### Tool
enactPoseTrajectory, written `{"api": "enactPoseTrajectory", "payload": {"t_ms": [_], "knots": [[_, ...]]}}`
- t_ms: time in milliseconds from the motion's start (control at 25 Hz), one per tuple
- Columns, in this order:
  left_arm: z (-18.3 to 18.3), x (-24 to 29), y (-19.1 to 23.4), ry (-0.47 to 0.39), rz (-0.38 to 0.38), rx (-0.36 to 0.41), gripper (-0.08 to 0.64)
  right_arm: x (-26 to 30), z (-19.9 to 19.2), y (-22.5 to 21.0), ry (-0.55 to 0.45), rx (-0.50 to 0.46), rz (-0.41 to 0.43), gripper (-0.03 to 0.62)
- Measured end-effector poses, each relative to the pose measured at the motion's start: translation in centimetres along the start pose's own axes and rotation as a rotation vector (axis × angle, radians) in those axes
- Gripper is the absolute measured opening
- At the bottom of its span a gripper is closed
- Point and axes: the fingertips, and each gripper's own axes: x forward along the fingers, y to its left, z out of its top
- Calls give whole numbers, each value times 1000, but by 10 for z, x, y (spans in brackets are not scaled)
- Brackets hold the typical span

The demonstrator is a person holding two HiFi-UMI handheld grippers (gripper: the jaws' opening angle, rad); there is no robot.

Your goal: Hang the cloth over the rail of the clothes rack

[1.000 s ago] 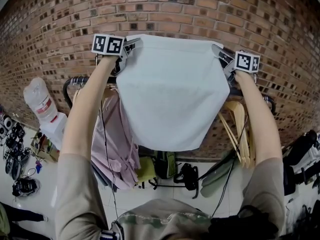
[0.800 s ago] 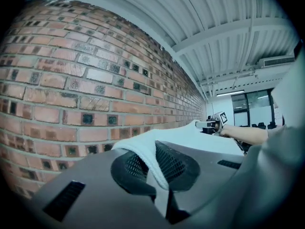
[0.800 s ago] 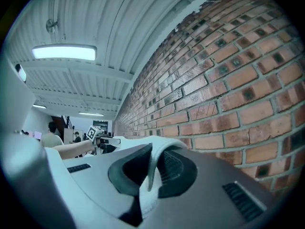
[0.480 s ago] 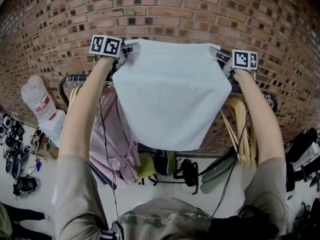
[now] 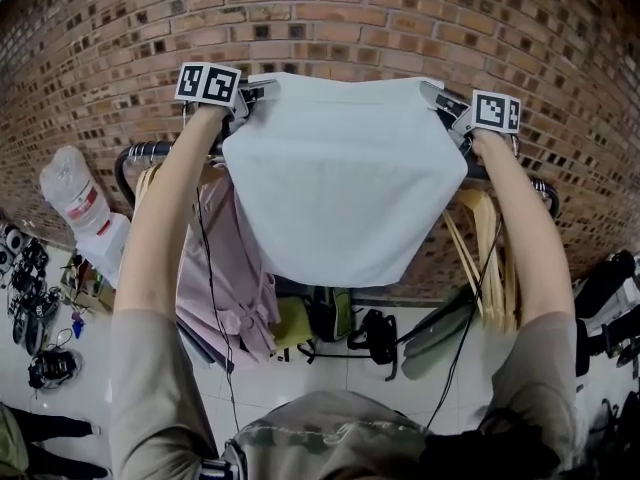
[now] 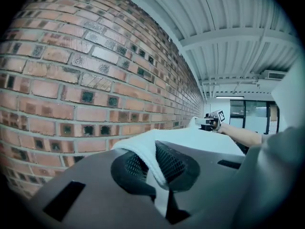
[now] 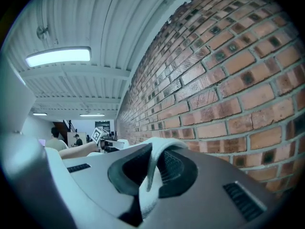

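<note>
A pale white cloth (image 5: 345,173) hangs spread between my two grippers, in front of the brick wall and above the black rail (image 5: 150,152) of the clothes rack. My left gripper (image 5: 250,95) is shut on the cloth's upper left corner. My right gripper (image 5: 440,103) is shut on the upper right corner. In the left gripper view the cloth's hem (image 6: 147,151) is pinched between the dark pads, and the right gripper (image 6: 209,122) shows far off. In the right gripper view a fold of cloth (image 7: 155,168) sits between the pads. Most of the rail is hidden behind the cloth.
A pink garment (image 5: 230,278) hangs from the rail at the left; wooden hangers (image 5: 485,258) hang at the right. A brick wall (image 5: 330,18) stands close behind. A water bottle (image 5: 75,203), bags (image 5: 365,338) and clutter (image 5: 35,308) lie on the floor.
Both grippers have sunk slightly with the cloth still stretched between them, bringing its top edge nearer the rail. Both grips are unchanged.
</note>
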Motion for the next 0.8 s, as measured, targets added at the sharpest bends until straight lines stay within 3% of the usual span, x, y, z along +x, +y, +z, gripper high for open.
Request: {"api": "enactPoseTrajectory", "payload": {"t_ms": [160,320,440,520,680,760,800], "knots": [[-1,0,1,2,-8,-19,15,-1,-3,8,13,-1,39,18],[-2,1,-3,5,-15,-15,15,1,6,37,-38,-12,199,20],[-6,1,-9,26,-22,6,15,0,3,31,-16,-11,160,21],[-8,1,-11,36,-22,16,15,1,-4,22,17,17,118,82],[-10,1,-13,48,-18,19,15,4,-16,21,67,54,111,212],[-12,1,-12,54,-15,17,15,3,-15,17,55,62,75,303],[-13,1,-12,60,-16,17,15,2,-13,16,42,62,66,313]]}}
